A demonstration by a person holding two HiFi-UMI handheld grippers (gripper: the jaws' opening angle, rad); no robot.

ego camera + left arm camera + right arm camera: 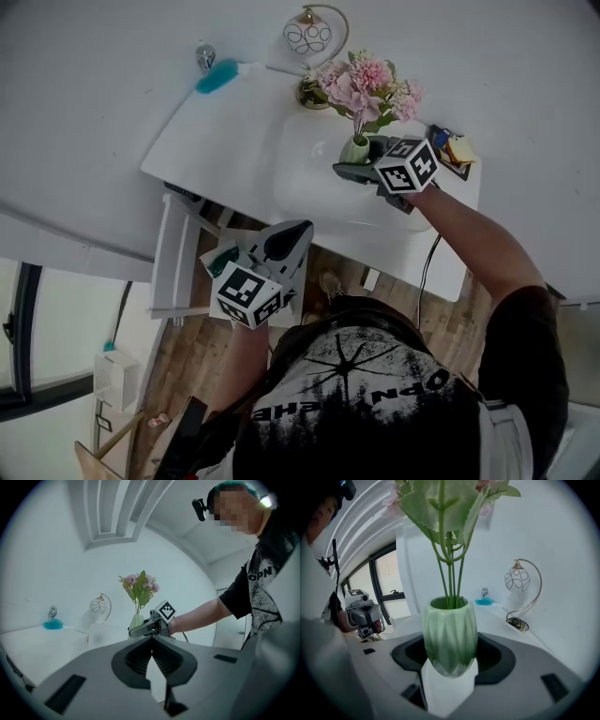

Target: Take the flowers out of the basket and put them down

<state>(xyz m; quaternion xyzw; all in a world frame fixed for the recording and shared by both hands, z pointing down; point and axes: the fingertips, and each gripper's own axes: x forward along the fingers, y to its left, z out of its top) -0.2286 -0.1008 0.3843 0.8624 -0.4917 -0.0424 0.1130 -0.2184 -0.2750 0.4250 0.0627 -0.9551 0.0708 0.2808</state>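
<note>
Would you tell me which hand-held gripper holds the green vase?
The right hand-held gripper, clamped on the green vase; the left one is shut, empty.

The right gripper [449, 668] has a green ribbed vase [450, 632] between its jaws at the centre of the frame, the dark pads pressing its sides. Thin stems [451, 573] rise upright out of the vase to broad leaves [440, 503] at the top edge, with blurred pink petals [391, 503] beside them. At the right a lamp with a wire globe [517, 581] stands on the white table [499, 616], with a coiled cable [516, 623] at its base. A teal object [485, 602] lies beyond the vase. At the left are the other gripper [366, 620] and a dark-framed window [389, 588].
</note>
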